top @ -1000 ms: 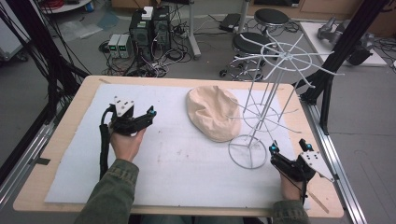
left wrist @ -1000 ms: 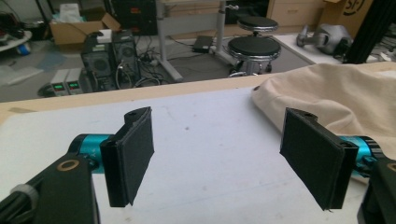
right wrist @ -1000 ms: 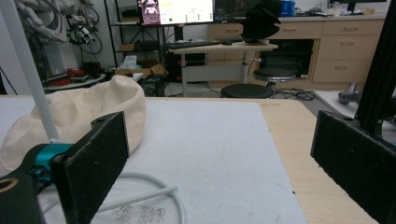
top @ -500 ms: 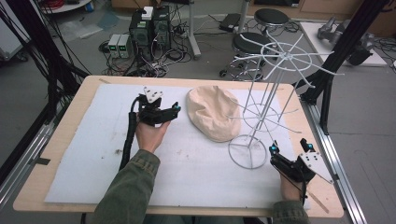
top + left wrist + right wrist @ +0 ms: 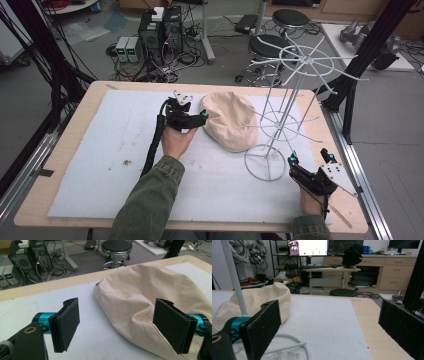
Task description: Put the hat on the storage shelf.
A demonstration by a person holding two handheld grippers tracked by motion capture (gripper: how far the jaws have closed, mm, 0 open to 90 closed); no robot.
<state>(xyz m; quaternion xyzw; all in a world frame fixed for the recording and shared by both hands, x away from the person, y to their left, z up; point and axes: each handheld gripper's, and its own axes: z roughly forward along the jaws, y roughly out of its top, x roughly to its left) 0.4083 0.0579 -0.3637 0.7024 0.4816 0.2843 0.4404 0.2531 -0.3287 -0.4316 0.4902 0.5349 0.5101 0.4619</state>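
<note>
Item: cream cloth hat [image 5: 231, 120], lying crown-up on the white mat [image 5: 100, 150] covering the table [image 5: 75, 97], just beside the white wire rack [image 5: 280, 112].

Left gripper [image 5: 116, 325]: I am holding it released, jaws spread wide, one pad on bare mat and the other at the hat's near edge, probably to straddle a fold for pinching.

Right gripper [image 5: 309, 162]: I am resting it released near the rack's ring base, likely waiting in reserve.

Appearance: soft, creased, seamed fabric, slumping rather than holding shape.
</note>
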